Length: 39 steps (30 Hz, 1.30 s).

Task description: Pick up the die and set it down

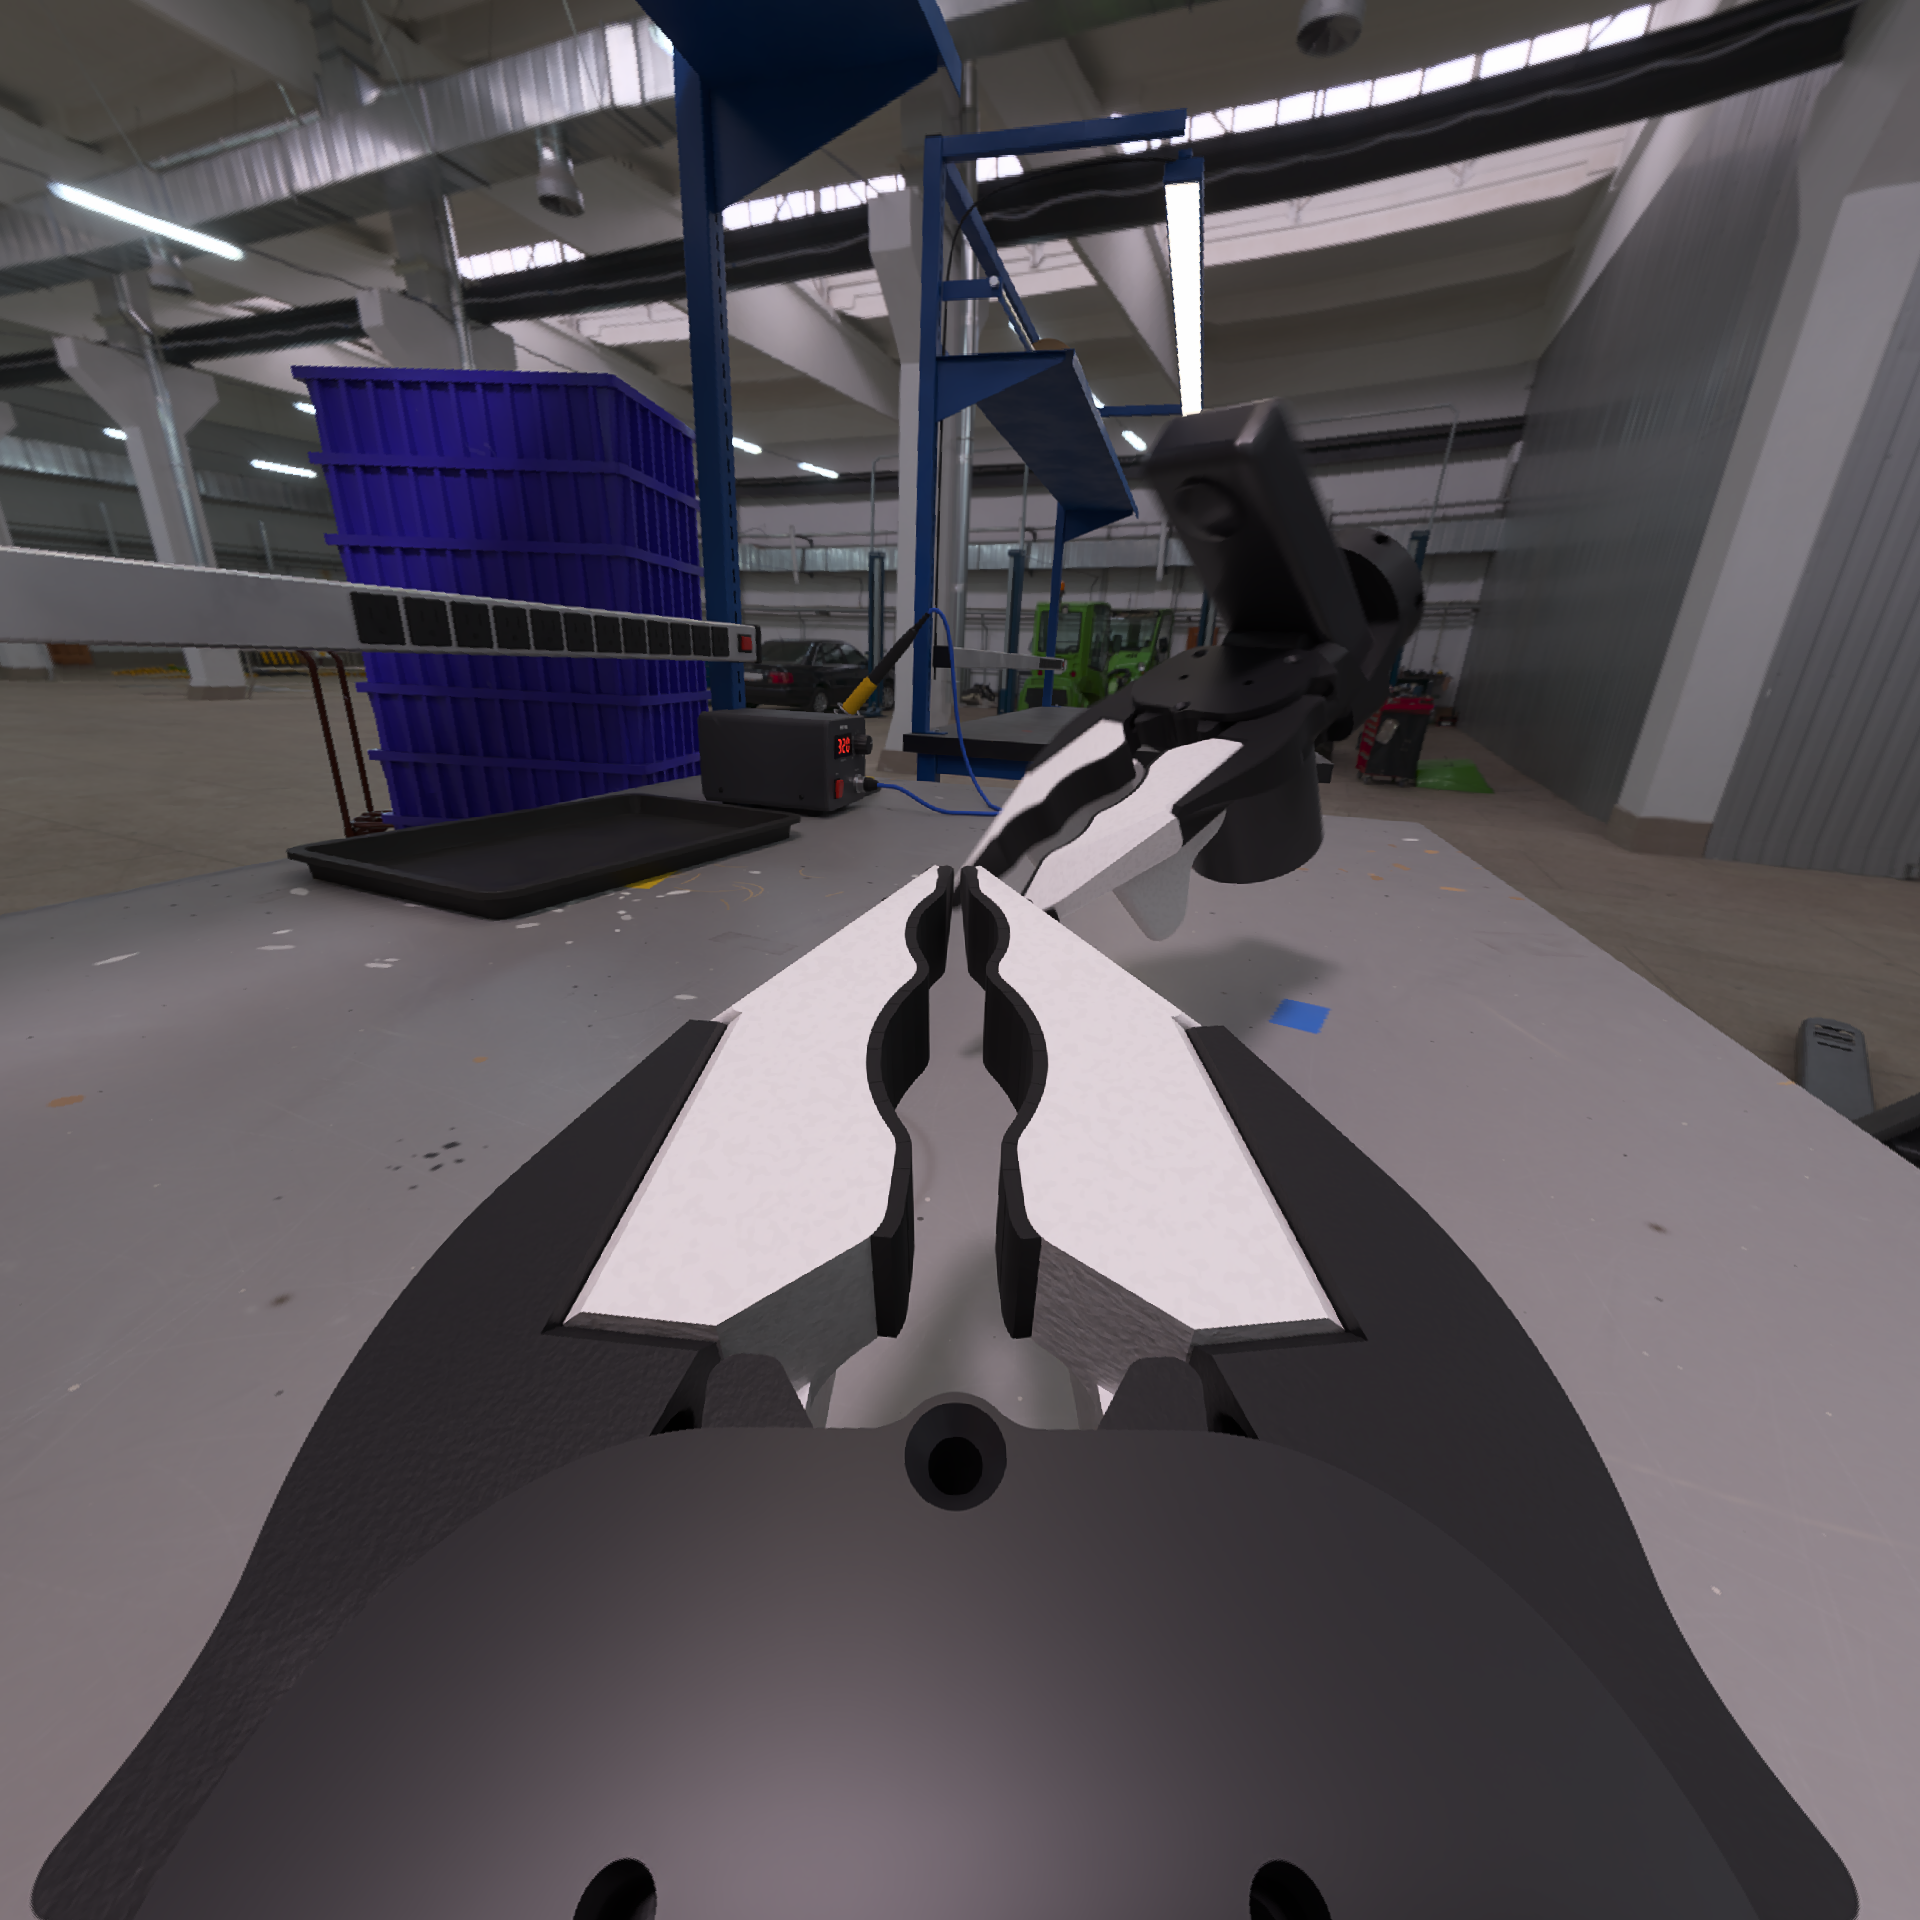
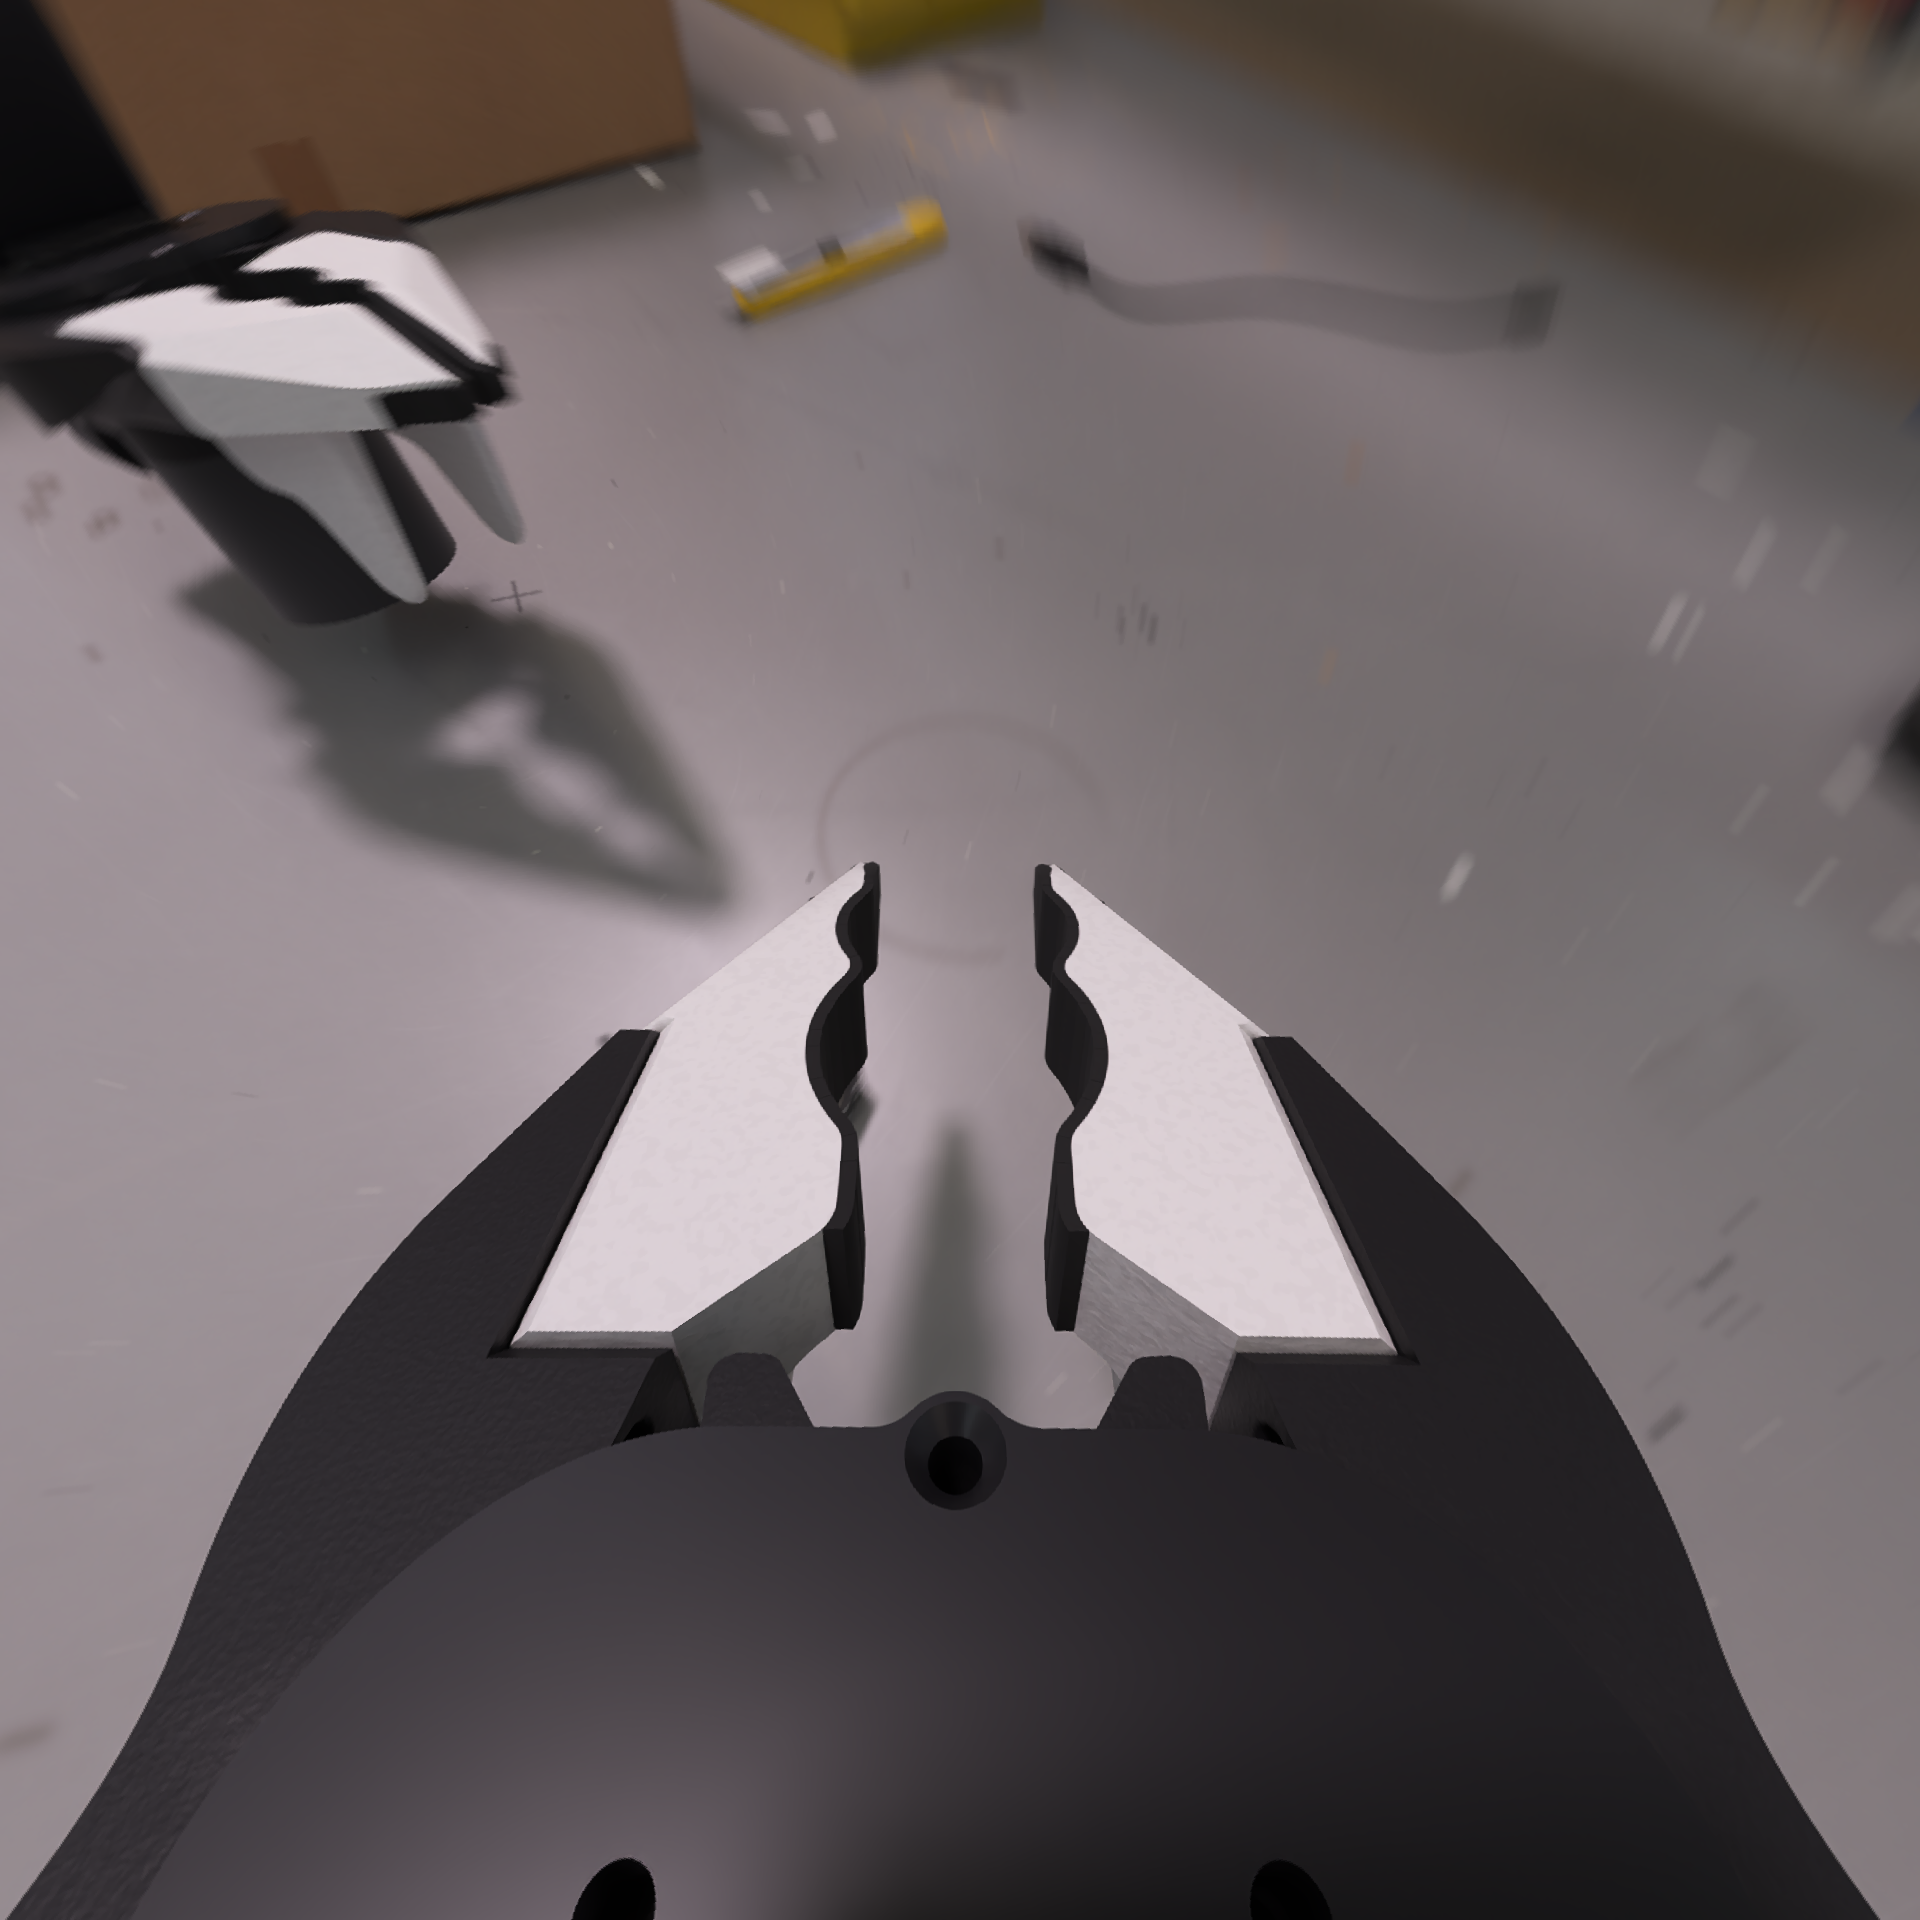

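Observation:
No die shows in either view. My left gripper (image 1: 956, 878) is shut and empty, its fingertips almost touching, low over the grey table (image 1: 312, 1091). It also shows at the upper left of the right wrist view (image 2: 494, 384), shut, casting a shadow on the table. My right gripper (image 2: 956, 878) is open with nothing between its fingers, tilted down at a faint circle mark on the table (image 2: 956, 831). In the left wrist view the right gripper (image 1: 1023, 868) hangs just beyond my left fingertips, pointing toward them.
A stack of blue crates (image 1: 520, 582), a black tray (image 1: 540, 852), a soldering station (image 1: 790, 758) and a power strip (image 1: 540, 623) stand at the back left. A cardboard box (image 2: 364, 94), a yellow object (image 2: 842, 260) and a grey strap (image 2: 1278, 301) lie beyond the right gripper.

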Tool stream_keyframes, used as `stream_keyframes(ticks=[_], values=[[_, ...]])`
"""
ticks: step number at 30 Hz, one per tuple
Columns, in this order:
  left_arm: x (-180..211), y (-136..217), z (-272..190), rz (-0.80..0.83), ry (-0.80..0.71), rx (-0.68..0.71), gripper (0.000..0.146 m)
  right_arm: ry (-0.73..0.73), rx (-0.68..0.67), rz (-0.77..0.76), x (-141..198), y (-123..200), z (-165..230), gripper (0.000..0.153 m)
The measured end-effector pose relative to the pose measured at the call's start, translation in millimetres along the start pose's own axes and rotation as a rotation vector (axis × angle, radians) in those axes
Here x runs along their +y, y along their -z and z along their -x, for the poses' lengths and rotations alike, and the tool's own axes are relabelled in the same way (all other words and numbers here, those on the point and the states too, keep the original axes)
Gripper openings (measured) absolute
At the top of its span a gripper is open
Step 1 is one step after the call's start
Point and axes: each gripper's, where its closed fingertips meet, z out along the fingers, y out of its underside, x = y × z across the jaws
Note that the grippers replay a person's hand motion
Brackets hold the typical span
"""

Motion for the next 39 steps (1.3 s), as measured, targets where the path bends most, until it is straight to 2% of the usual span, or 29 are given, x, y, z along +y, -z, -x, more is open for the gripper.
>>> stream_keyframes(ticks=[2,4,8,11,13,16,20,23,26,29,39], values=[[0.9,-0.8,-1.7,0.005,-0.007,0.008,0.001,-0.256,-0.037,0.118,21.6,0.9,2.3,0.024],[2.2,-1.9,-3.7,0.015,-0.016,0.017,0.001,-0.434,-0.102,0.193,35.2,-1.7,14.6,0.022],[4.1,-3.3,-6.5,0.028,-0.034,0.028,0.001,-0.569,-0.171,0.309,50.1,-11.7,30.8,0.024],[4.7,-3.6,-7.8,0.032,-0.043,0.031,0.001,-0.643,-0.166,0.387,56.6,-16.5,35.5,0.036],[5.2,-3.9,-8.7,0.037,-0.051,0.033,0.001,-0.626,-0.091,0.461,62.8,-16.5,34.5,0.04],[6.0,-4.5,-10.4,0.043,-0.066,0.037,0.001,-0.514,0.052,0.56,65.4,-12.4,32.8,0.039],[6.7,-5.1,-12.4,0.05,-0.081,0.043,0.001,-0.443,0.122,0.614,62.8,-11.0,35.3,0.034],[6.6,-5.2,-13.2,0.048,-0.079,0.048,0.001,-0.427,0.125,0.648,66.8,-14.0,36.3,0.028],[6.4,-5.0,-13.7,0.046,-0.077,0.051,0.001,-0.344,0.121,0.689,70.5,-16.0,37.7,0.016],[6.4,-4.8,-14.0,0.046,-0.076,0.053,0.001,-0.275,0.066,0.679,68.1,-19.7,43.5,0.016],[7.2,-5.3,-14.3,0.049,-0.071,0.057,0.001,-0.131,0.026,0.611,54.8,-27.8,45.5,0.016]])
